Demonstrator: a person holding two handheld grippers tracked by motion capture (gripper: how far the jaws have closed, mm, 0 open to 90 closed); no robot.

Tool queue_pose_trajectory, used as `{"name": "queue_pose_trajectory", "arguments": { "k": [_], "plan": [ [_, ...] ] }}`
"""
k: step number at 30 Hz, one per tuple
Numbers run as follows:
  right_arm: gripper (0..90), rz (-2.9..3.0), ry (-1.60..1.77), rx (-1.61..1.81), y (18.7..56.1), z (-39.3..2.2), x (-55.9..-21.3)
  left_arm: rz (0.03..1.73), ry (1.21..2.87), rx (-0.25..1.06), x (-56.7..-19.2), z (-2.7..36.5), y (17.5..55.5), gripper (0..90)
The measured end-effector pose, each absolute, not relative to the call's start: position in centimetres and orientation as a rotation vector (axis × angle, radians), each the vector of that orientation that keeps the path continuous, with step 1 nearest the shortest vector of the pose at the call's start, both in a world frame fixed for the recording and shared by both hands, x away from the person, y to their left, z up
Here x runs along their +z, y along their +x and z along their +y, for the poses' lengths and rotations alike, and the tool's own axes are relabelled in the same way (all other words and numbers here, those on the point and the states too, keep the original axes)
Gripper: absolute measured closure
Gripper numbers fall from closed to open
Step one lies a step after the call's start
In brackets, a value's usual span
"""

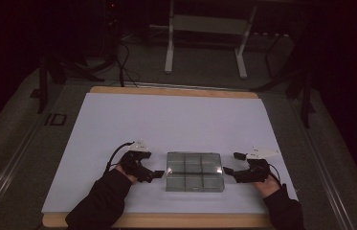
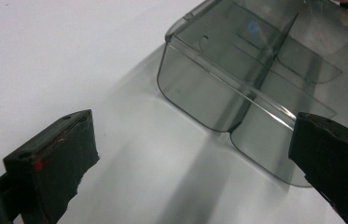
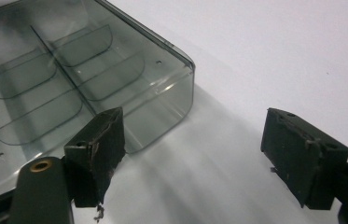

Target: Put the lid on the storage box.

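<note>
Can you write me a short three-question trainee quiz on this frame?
1. True or false: the left hand-held gripper is clamped on the clear divided box.
2. On what does the box rest? A) bare wood B) white sheet C) metal tray
3. How do the right hand-held gripper and the box stand to each other?

Key
1. False: its jaws stand open, beside the box's left wall.
2. B, the white sheet.
3. The gripper is open at the box's right side; neither pad presses on the box.
</note>
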State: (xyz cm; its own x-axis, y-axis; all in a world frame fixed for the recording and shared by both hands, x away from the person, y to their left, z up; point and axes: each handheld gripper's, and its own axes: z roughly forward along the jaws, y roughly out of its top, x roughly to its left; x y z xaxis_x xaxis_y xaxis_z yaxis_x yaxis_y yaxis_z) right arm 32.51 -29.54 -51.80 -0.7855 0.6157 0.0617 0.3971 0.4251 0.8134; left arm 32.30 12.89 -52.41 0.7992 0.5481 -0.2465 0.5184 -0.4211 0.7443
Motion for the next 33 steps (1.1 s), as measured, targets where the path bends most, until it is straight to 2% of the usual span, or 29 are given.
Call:
{"name": "queue_pose_trajectory", "arguments": {
  "k": [33],
  "plan": [
    [16.7,2.329,1.029,1.202,30.2,-33.3,-52.7,0.841,2.094,0.128,-52.5,17.4,29.2,2.5]
  ]
}}
